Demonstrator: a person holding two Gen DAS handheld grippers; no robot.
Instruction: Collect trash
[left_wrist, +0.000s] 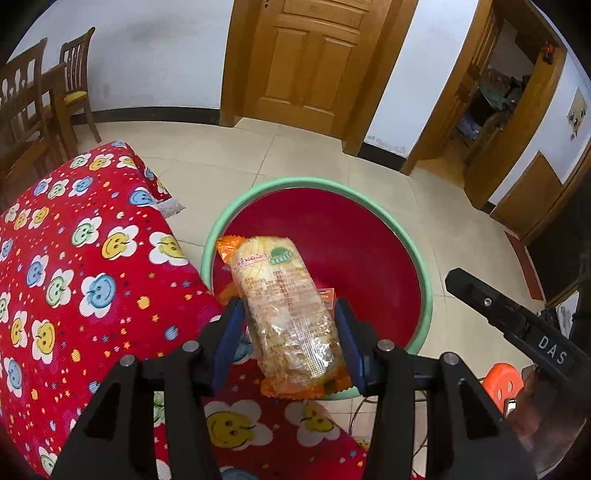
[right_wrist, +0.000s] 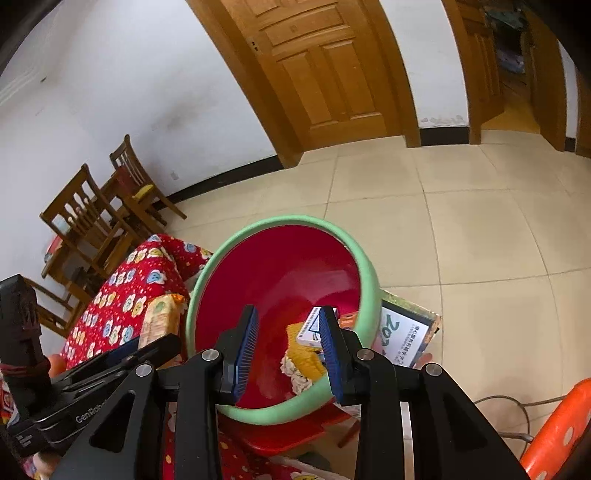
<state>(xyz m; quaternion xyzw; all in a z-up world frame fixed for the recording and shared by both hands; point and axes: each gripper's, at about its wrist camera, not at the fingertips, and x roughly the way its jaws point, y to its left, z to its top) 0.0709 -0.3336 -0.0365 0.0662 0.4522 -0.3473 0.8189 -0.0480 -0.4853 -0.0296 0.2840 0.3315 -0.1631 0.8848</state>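
Basin (right_wrist: 369, 280) right of table (left_wrist: 74, 258); small box (right_wrist: 309, 328) inside basin

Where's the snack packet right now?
Left wrist view, centre: the snack packet sits clamped in the left claw, over the near rim of the green basin.

Two black handheld grippers, left gripper (left_wrist: 290, 341) and right gripper (right_wrist: 290, 350), with ribbed blue pads (right_wrist: 246, 350), silver screws (left_wrist: 386, 345), white lettering.

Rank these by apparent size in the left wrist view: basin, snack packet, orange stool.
1. basin
2. snack packet, though being near the camera enlarges it
3. orange stool, only partly visible
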